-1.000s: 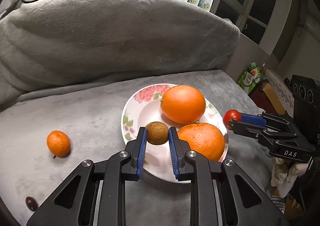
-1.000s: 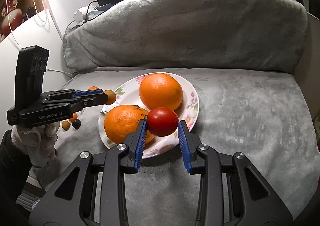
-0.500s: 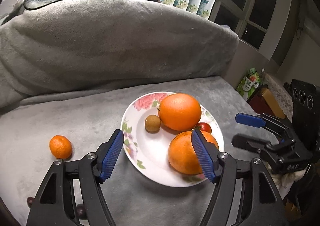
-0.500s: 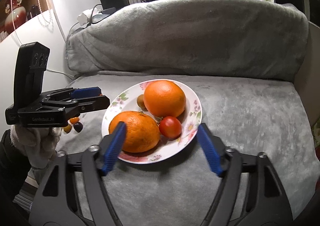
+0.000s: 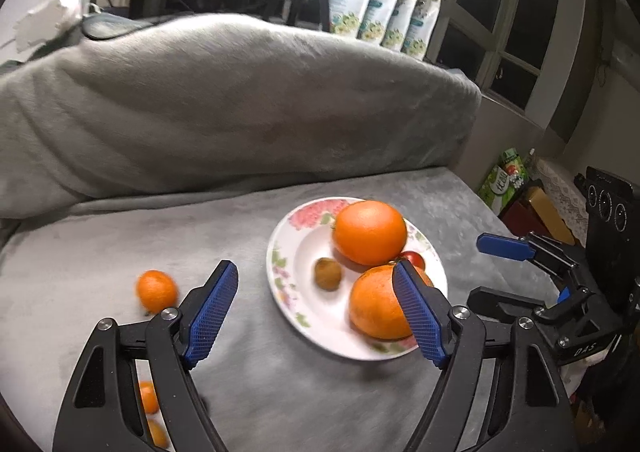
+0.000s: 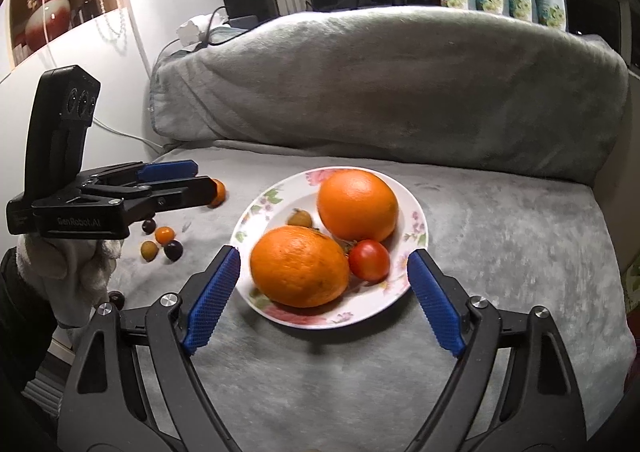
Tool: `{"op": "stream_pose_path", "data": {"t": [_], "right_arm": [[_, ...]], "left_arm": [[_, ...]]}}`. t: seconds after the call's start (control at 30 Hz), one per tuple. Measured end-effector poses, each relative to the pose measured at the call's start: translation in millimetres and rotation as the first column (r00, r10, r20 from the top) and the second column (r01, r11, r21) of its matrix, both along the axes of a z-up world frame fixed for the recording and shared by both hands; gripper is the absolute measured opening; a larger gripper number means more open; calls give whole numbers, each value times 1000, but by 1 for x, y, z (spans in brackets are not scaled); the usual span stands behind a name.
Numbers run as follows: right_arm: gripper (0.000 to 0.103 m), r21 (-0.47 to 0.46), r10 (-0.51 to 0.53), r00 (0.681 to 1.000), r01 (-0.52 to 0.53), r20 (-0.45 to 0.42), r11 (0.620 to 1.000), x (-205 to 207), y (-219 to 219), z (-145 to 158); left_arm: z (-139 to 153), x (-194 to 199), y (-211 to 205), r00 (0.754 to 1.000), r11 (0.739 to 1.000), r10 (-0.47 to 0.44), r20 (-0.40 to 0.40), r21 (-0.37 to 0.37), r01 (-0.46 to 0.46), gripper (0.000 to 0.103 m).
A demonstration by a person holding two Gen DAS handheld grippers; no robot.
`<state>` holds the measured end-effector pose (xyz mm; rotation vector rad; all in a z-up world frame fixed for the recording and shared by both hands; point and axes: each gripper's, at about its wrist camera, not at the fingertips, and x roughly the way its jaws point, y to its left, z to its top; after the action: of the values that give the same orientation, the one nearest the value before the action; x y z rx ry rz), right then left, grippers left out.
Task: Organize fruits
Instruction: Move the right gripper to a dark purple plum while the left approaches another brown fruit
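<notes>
On the floral plate (image 6: 416, 212) we log two oranges (image 6: 357, 204), a tomato (image 6: 369, 260) and a small brown fruit (image 6: 300, 218); left gripper (image 5: 316, 310) and right gripper (image 6: 324, 294) both gape empty beside it.

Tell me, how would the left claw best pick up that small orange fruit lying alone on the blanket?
Grip the small orange fruit across its round middle, coming from above. It sits alone on the gray blanket, and the open left claw spans it easily.
</notes>
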<state>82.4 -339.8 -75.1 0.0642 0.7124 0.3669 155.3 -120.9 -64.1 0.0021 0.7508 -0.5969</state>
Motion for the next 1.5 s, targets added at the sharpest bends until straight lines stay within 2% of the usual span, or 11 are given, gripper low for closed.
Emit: {"op": "stream_pose_path", "data": {"t": [0.3,0.5,0.7,0.87,1.07,1.13,1.27,1.33,1.5], "right_arm": [[88,28,60,997,-61,47,998,-3,26,14],[89,41,128,991,-130,42,991,3,52,17],[89,37,201,980,-201,12,979,9,83,16],[89,36,261,965,-260,-23,965,18,112,13],[89,65,299,950,-294,-93,954,35,139,2],[82,86,308,944,-299,-118,950,40,145,-3],[73,137,324,929,-303,-180,943,46,156,-16],[62,151,332,921,-305,-205,940,49,161,-22],[49,174,346,896,-307,-280,936,59,175,-44]], "left_arm": [[10,-18,63,991,992,123,44,20,-124,80],[10,-26,114,971,972,233,50,27,-235,80],[-1,-34,156,946,946,323,21,15,-323,80],[-14,-46,169,938,938,346,0,10,-346,80],[-27,-58,168,942,942,336,-24,-8,-336,79],[-31,-62,165,947,947,320,-31,-11,-321,75],[-38,-64,158,958,960,280,-54,-7,-281,68],[-42,-65,153,965,967,254,-70,-3,-255,61],[-51,-65,138,978,981,191,-87,27,-190,48]]}}
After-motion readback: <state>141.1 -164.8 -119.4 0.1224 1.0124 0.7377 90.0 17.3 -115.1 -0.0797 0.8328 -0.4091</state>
